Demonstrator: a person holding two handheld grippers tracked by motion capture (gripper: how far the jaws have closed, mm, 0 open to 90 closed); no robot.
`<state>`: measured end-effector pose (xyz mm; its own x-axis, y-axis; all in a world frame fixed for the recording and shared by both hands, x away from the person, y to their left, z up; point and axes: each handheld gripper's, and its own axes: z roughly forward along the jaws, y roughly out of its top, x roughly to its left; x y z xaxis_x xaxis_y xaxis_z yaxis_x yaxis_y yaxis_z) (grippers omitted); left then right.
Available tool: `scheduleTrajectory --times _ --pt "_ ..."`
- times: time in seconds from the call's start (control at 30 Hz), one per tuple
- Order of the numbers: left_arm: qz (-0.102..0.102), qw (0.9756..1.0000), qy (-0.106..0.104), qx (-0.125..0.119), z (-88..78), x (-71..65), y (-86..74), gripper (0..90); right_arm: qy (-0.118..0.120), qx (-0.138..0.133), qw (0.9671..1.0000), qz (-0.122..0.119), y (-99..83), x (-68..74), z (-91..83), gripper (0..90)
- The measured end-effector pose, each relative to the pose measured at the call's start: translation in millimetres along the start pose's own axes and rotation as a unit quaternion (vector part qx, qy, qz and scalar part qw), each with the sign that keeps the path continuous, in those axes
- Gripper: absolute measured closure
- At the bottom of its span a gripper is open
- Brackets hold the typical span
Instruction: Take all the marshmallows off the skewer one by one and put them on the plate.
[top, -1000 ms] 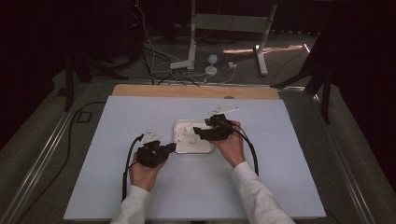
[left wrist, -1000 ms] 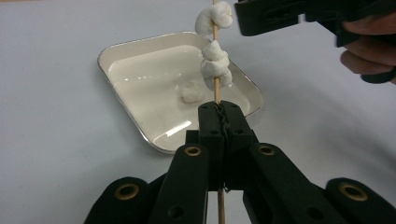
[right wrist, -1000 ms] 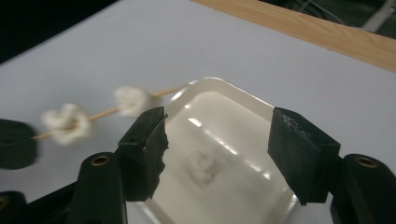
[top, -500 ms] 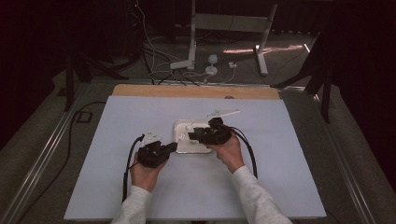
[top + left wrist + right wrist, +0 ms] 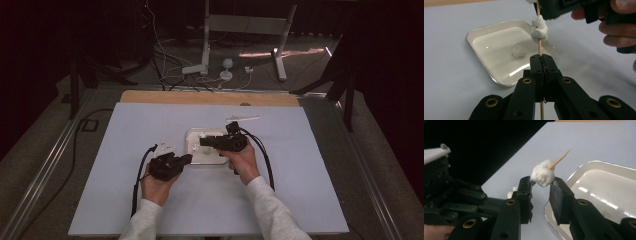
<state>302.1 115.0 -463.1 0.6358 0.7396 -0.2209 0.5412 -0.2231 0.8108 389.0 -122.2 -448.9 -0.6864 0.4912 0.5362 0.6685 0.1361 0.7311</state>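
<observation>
My left gripper is shut on a thin wooden skewer that stands up from its jaws beside the white tray. A white marshmallow is threaded on the skewer above it. One loose marshmallow lies in the tray. My right gripper has just been closing its jaws, and its pads now press on the top marshmallow, from which the skewer's tip sticks out. In the high view both grippers, left and right, meet over the tray.
The tray sits mid-table on a white sheet. A wooden board runs along the far edge. Beyond it, cables and metal stand legs lie on the dark floor. Both gripper cables trail back along the forearms.
The right gripper has turned a little to point left over the tray. The left hand has kept still.
</observation>
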Motion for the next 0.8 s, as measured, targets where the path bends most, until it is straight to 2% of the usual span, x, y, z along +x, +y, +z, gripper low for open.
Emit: scheduleTrajectory --times 0.27,0.37,0.47,0.53,0.8 --pt "0.012 0.9999 -0.005 -0.001 2.4 -2.7 -1.0 89.7 0.022 -0.008 0.9997 0.003 0.3 4.4 2.0 70.0" --pt "0.015 0.9999 -0.005 -0.002 2.7 -3.2 -1.1 89.8 0.022 -0.009 0.9997 0.005 0.4 5.4 2.9 69.9" --pt "0.020 0.9998 -0.004 -0.002 3.2 -4.0 -1.3 89.9 0.026 -0.009 0.9996 0.008 1.0 5.8 2.9 73.3" --pt "0.021 0.9998 -0.002 -0.002 3.0 -4.2 -1.1 90.0 0.020 -0.014 0.9997 0.004 1.3 7.0 1.8 75.4" --pt "0.027 0.9996 0.007 -0.005 0.0 -4.9 -0.2 90.0 0.008 -0.042 0.9990 0.011 3.3 9.6 -0.6 77.9"
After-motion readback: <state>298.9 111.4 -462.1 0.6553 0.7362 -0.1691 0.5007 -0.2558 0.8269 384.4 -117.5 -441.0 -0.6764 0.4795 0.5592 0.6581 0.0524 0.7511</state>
